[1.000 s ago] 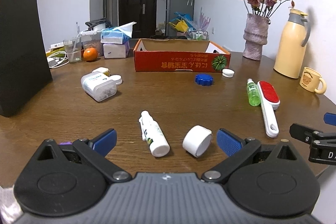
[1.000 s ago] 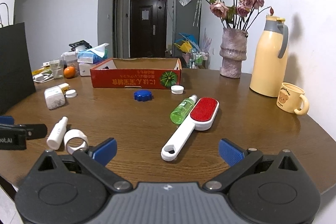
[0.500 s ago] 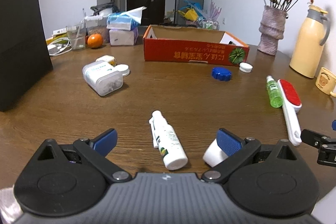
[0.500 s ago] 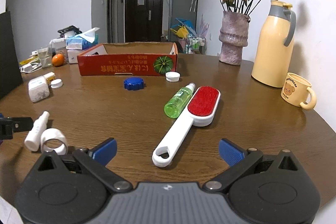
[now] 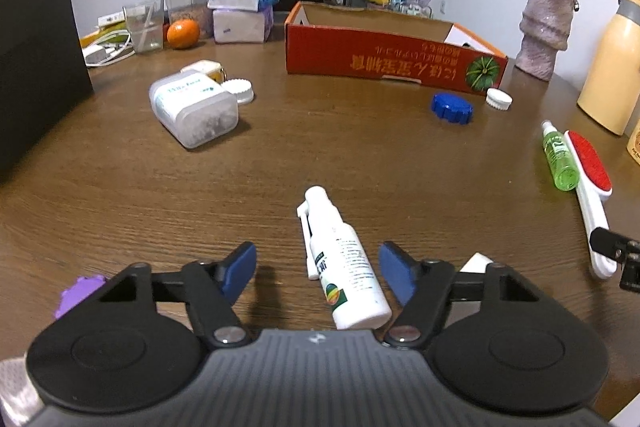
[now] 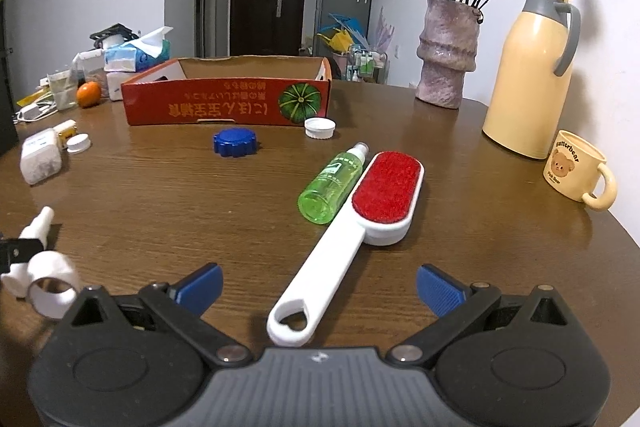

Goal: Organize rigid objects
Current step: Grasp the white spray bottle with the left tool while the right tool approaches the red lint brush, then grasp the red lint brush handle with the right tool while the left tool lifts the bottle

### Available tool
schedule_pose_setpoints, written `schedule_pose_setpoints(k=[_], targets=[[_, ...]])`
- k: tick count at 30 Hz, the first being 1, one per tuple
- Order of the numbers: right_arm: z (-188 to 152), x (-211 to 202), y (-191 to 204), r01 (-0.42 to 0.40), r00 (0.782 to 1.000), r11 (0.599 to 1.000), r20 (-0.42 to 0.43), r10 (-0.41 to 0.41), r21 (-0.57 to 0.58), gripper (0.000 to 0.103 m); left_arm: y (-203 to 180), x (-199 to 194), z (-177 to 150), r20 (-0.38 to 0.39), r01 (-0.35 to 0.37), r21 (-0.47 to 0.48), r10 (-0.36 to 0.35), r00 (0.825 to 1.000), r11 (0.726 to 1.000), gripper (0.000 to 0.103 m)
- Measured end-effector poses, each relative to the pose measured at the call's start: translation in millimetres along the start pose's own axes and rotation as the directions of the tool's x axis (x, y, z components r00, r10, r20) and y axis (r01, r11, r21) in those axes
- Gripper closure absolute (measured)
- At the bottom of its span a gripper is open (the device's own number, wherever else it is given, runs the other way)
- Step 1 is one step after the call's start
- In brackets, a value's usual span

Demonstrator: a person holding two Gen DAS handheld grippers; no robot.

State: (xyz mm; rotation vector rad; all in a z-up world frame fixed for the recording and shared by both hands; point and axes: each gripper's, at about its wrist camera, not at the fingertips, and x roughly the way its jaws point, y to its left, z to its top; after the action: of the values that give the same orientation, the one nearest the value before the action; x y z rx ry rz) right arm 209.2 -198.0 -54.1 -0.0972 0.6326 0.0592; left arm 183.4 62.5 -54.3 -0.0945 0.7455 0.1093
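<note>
My left gripper (image 5: 318, 267) is open, its jaws on either side of a white spray bottle (image 5: 342, 263) lying on the wooden table (image 5: 280, 155). A white ring-shaped cap (image 5: 474, 263) lies just behind its right finger. My right gripper (image 6: 320, 285) is open, with the white handle of a red lint brush (image 6: 360, 223) lying between its jaws. A green bottle (image 6: 334, 183) lies against the brush. The white spray bottle (image 6: 34, 239) and ring cap (image 6: 52, 283) show at the left of the right wrist view.
An open red cardboard box (image 5: 392, 55) stands at the back of the table. A blue lid (image 5: 452, 107), a small white cap (image 5: 499, 99) and a clear plastic jar (image 5: 192, 109) lie around. A vase (image 6: 448, 67), yellow thermos (image 6: 532, 79) and mug (image 6: 576, 167) stand right.
Both grippers have moved forward and down. The white spray bottle now lies between my left jaws, and the brush handle between my right jaws. The left jaws have narrowed.
</note>
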Motion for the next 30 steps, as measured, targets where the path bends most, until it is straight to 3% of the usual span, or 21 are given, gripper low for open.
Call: schedule_pose_setpoints(k=[4,9,19,26,30], targets=[[3,11,-4,0.018,1.000,1.000,-0.009,-0.018,0.003,0.000,-1,8,0,-0.019,-0.001,0.000,0.001,1.000,1.000,0.047],[9,24,-11,0.044,0.999,0.999,-0.020,-0.044,0.010,0.000,0,11,4,-0.019,-0.004,-0.018,0.003,1.000,1.000,0.071],[18,57,-30,0.113,0.992,0.994,-0.056,-0.113,-0.003,0.000,1,17,17,-0.009,-0.013,-0.033,0.013,1.000,0.999,0.074],[25,78,-50,0.138,0.988,0.989,-0.069,-0.135,0.047,0.001,-3,25,26,-0.009,-0.010,-0.029,0.009,1.000,1.000,0.074],[29,85,-59,0.124,0.991,0.990,-0.055,-0.121,0.062,0.015,-5,26,33,0.000,-0.002,-0.024,0.002,1.000,1.000,0.074]])
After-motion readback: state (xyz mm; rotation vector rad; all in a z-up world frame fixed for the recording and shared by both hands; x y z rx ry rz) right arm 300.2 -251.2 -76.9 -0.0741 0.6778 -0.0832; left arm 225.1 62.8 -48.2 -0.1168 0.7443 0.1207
